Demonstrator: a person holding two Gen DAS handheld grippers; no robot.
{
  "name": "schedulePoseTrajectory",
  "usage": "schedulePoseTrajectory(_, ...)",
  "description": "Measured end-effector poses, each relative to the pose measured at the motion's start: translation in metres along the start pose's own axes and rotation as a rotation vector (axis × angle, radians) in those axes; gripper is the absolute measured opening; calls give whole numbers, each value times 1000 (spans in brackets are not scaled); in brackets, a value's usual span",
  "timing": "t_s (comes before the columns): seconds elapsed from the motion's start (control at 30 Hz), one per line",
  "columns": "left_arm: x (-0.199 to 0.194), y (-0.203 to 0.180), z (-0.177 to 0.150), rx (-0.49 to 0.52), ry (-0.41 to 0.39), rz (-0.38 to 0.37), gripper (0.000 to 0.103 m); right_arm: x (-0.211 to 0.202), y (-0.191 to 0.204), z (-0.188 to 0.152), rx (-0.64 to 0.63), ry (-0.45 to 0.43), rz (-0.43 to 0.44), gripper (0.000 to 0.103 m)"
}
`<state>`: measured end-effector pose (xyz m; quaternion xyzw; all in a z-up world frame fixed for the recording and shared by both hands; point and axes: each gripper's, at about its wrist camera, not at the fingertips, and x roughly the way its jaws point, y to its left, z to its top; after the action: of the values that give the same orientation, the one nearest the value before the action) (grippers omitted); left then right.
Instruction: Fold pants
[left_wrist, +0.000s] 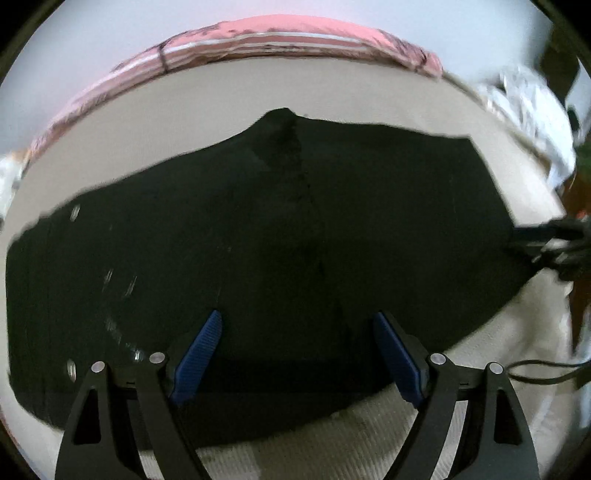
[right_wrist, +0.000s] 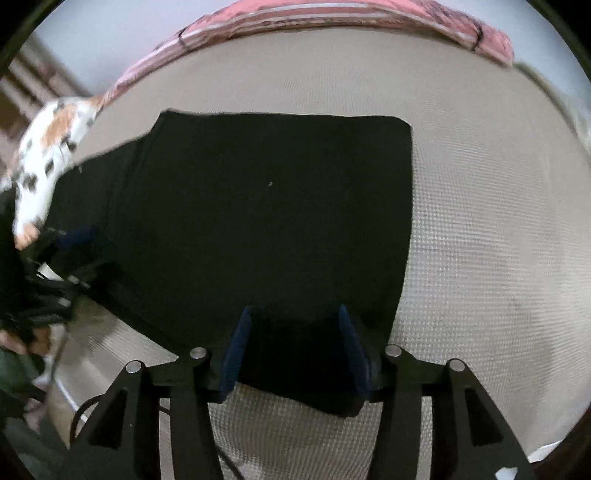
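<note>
Black pants (left_wrist: 295, 221) lie flat on a beige textured bed surface (left_wrist: 192, 107). In the right wrist view the pants (right_wrist: 258, 203) show a straight folded edge on the right. My left gripper (left_wrist: 297, 315) hovers over their near part, its jaws wide apart, with only the flat cloth under it. My right gripper (right_wrist: 294, 312) stands at the near right corner of the pants. Its blue pads (right_wrist: 236, 347) are apart, with black cloth lying between them. The right gripper (left_wrist: 554, 240) also shows at the pants' right end, and the left gripper (right_wrist: 62, 258) at the left.
A pink striped blanket (left_wrist: 277, 33) runs along the far edge of the bed. White cloth (left_wrist: 532, 107) lies at the far right. A patterned white sleeve (right_wrist: 48, 147) reaches in at the left. A dark cable (left_wrist: 535, 369) trails over the near right of the bed surface (right_wrist: 480, 221).
</note>
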<state>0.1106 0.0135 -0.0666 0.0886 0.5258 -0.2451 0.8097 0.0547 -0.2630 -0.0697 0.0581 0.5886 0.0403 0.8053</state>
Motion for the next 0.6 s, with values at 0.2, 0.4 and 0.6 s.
schedulePoseTrajectory(0.2,-60,54,-12,-242,-134,43,84,-9,37,21,-83,-71,21,46)
schedulePoseTrajectory(0.4,-108,119,-37,-525,-236,110,84,15,76,88,-99,-117,109,46)
schedulePoseTrajectory(0.6,-131,178,-85,-779,-266,171,84,60,108,141,-68,-94,155,46)
